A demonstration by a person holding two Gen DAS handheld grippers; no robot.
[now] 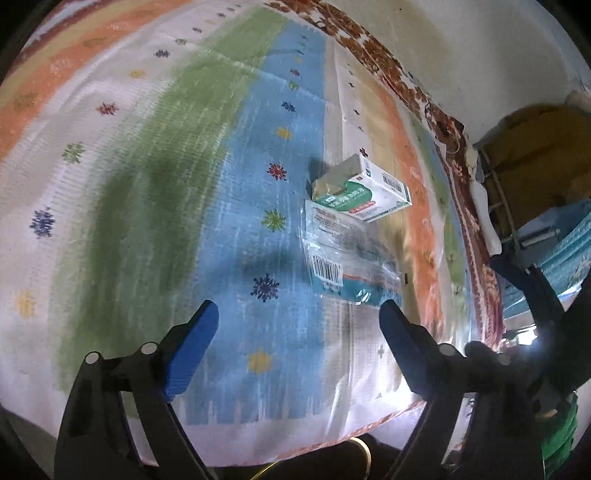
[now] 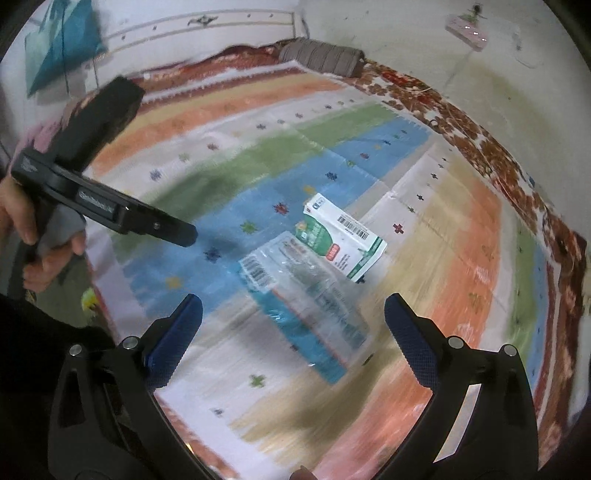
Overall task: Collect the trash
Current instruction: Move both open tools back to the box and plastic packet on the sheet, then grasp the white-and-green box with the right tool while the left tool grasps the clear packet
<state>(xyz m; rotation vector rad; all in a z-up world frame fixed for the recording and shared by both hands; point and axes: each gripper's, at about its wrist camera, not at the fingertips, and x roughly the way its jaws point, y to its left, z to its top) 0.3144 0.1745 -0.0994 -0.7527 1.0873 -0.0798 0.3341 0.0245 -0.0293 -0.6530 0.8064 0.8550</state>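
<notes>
A green and white carton lies on the striped cloth. A clear plastic wrapper with a barcode and a teal edge lies flat right beside it. My left gripper is open above the cloth, with the wrapper just ahead of its right finger. My right gripper is open too; the wrapper shows in the gap between its blue pads and neither pad touches it. In the right wrist view the left tool's black body reaches in from the left, gripped by a hand.
The cloth ends in a red patterned border against a pale wall. A rolled grey bolster lies at the far end, with a power strip beyond it. A teal bag hangs at the left. Yellow and blue bundles crowd the right.
</notes>
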